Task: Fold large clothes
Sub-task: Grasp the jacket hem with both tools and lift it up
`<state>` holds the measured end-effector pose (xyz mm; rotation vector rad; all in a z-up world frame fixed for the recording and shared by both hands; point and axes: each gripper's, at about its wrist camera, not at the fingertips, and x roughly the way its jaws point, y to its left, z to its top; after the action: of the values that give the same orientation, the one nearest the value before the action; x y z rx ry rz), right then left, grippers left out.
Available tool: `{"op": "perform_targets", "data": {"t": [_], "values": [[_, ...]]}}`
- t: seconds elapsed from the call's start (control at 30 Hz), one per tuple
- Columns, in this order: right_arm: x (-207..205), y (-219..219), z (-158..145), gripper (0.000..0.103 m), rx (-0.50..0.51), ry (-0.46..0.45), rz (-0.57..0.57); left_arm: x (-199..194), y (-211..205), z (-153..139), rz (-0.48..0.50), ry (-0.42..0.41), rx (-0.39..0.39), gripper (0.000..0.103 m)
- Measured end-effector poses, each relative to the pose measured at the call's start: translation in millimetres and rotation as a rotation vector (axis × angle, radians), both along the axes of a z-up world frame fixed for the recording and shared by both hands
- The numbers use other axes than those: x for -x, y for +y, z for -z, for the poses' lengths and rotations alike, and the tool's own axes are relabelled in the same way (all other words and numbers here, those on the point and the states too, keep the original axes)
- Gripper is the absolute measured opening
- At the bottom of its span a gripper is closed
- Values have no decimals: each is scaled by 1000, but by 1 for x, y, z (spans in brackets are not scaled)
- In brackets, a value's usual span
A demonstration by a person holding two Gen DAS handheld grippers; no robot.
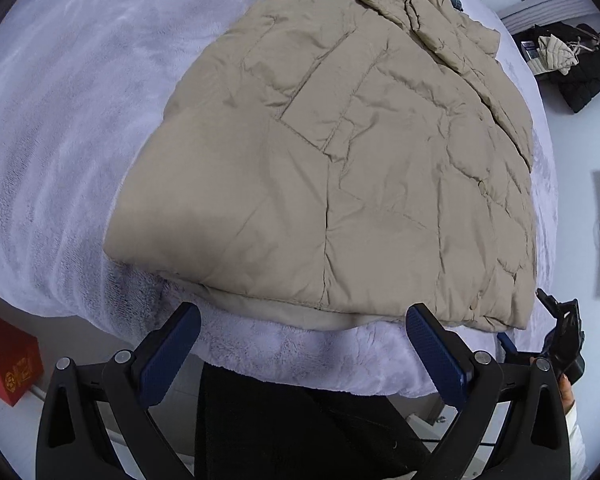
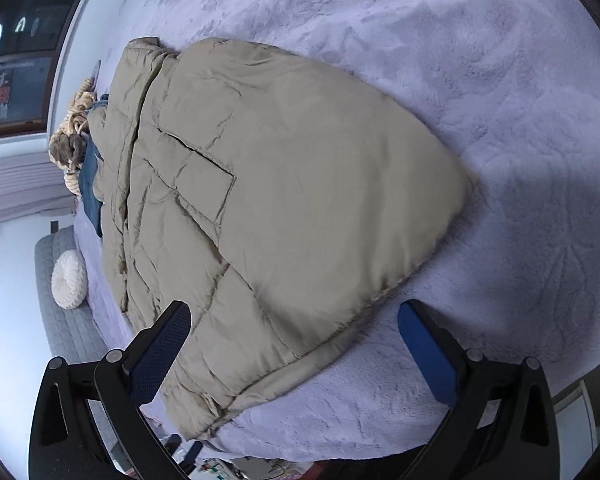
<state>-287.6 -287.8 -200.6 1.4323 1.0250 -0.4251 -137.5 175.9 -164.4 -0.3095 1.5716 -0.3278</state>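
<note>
Beige puffer jacket [image 1: 340,168] on lavender blanket [image 1: 60,120], no legible writing

The left gripper [image 1: 304,344] is showing two matte black fingers, each faced on its inner side with a dark blue pad [image 1: 171,354] carrying a fine ribbed texture. Round silver screw heads [image 1: 121,357] are sitting at the finger pivots, and black triangular struts with teardrop cut-outs are flanking them on both sides. The right gripper [image 2: 294,346] is wearing the same build: black linkages, blue textured pads [image 2: 426,354], silver screws [image 2: 475,355] at the joints. At the right edge of the left wrist view, the person's hand [image 1: 566,394] is showing bare skin above a white sleeve cuff [image 1: 576,440].
</note>
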Motion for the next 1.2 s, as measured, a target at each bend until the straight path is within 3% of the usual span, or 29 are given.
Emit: {"op": "perform_targets", "data": {"t": [0.17,0.3,0.4,0.5,0.57,0.6,0.63,0.7,0.77,0.83,1.0,1.2], "values": [[-9,-2,4,103,-39,-24,-12,0,0,20,-43,38,66,103],[-12,-1,8,103,-56,-22,-24,-16,-2,17,-142,-8,159,103],[-11,-2,10,103,-107,-77,17,-28,-5,14,-177,-37,201,102],[-11,-4,11,103,-148,-123,53,-36,-15,10,-163,-63,209,71],[-11,-4,10,103,-160,-136,70,-41,-21,6,-128,-93,179,27],[-9,-4,9,103,-163,-140,76,-42,-23,3,-106,-115,156,19],[-7,-4,9,99,-166,-142,81,-45,-20,-1,-96,-128,152,16],[-3,-4,9,79,-173,-142,89,-46,-12,-8,-98,-148,165,16],[-2,-3,12,41,-192,-134,90,-48,-6,-16,-94,-170,167,16],[-1,-5,13,12,-188,-120,84,-48,-2,-23,-84,-192,165,13],[-13,-10,-10,7,-96,-118,11,-54,1,-62,-72,-286,170,13],[-59,-29,-75,7,74,-178,-172,-82,-10,-125,-70,-448,170,13]]}}
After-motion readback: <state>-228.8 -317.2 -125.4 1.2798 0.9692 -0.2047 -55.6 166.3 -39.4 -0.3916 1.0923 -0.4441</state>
